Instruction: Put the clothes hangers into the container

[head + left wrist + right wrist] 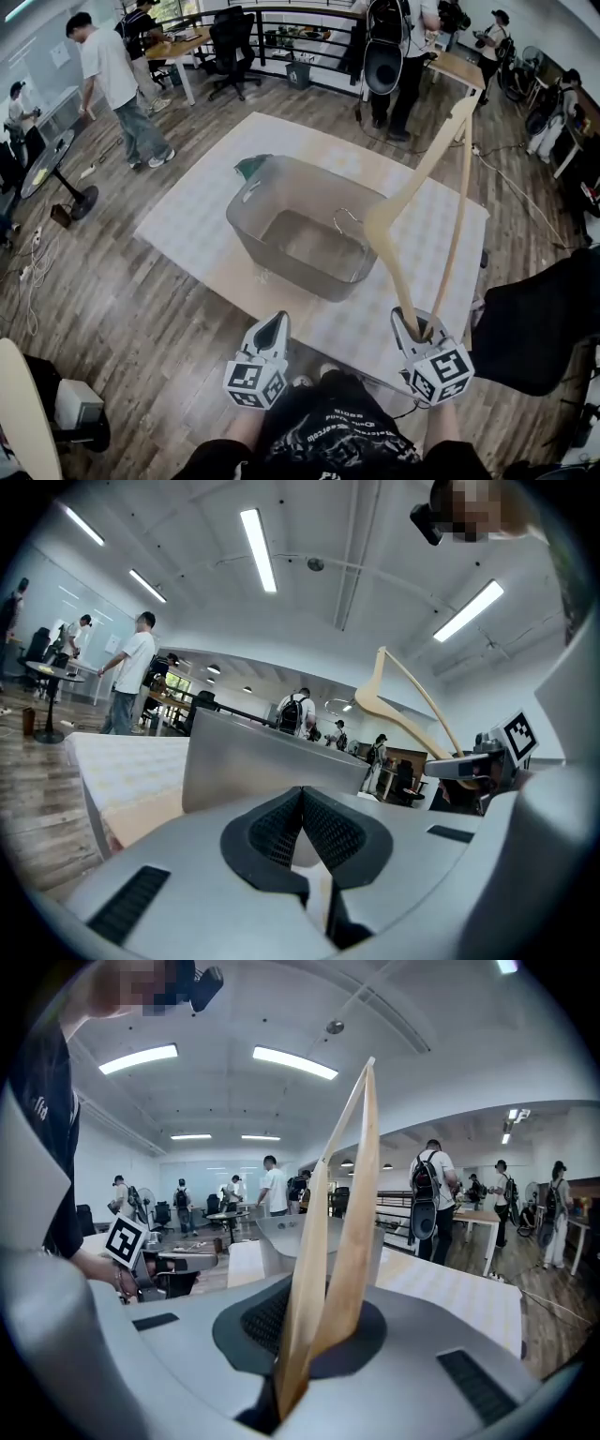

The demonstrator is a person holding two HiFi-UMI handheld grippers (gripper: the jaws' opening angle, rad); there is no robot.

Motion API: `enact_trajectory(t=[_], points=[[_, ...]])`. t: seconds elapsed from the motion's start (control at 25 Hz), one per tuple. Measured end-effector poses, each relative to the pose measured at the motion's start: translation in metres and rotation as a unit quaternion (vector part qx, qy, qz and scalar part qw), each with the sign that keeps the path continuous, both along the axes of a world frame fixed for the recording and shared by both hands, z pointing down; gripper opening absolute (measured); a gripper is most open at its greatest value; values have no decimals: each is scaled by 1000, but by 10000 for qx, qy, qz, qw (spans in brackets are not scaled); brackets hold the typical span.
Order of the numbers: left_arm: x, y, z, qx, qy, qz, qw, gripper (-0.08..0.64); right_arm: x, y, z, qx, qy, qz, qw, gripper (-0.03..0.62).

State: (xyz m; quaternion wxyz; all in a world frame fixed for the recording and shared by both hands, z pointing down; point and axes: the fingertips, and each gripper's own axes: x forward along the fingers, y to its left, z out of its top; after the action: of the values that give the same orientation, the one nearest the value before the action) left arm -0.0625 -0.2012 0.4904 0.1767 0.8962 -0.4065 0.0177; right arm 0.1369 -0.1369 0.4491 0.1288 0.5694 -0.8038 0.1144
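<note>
A grey metal container [246, 202] stands on a pale mat, open and seemingly empty. My right gripper [417, 328] is shut on one end of a wooden clothes hanger [412, 192], which rises from the jaws and leans over the container's right side. Its metal hook [345, 217] hangs over the rim. In the right gripper view the hanger [342, 1232] stands upright out of the closed jaws [309, 1335], with the container [291, 1237] behind it. My left gripper [272, 328] is shut and empty, just in front of the container [253, 761]. The hanger [394, 691] shows at its right.
The mat [187, 216] lies on a wooden floor. A black chair [544, 319] is close on my right and a round pale tabletop [23, 412] at the bottom left. Several people, desks and office chairs stand farther back around the room.
</note>
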Motion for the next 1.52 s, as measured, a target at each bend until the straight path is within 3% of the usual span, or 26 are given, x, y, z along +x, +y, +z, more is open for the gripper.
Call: enact_trajectory(t=[0.48,0.8,1.0,1.52], points=[[6,-22,-11,104,122,-382,9991,20,1,-78,-24,-293,615,-829,9942,14],[-7,-37,-12,142,143,-691,9974,20,-17,-137,-24,-772,493,-1307,9872,14],[-15,-36,-11,182,107,-857,9961,20,-23,-161,-17,-1125,461,-1358,9832,14],[-35,-33,-15,112,100,-1130,9935,20,-51,-199,4,-1997,472,-1817,9617,15]])
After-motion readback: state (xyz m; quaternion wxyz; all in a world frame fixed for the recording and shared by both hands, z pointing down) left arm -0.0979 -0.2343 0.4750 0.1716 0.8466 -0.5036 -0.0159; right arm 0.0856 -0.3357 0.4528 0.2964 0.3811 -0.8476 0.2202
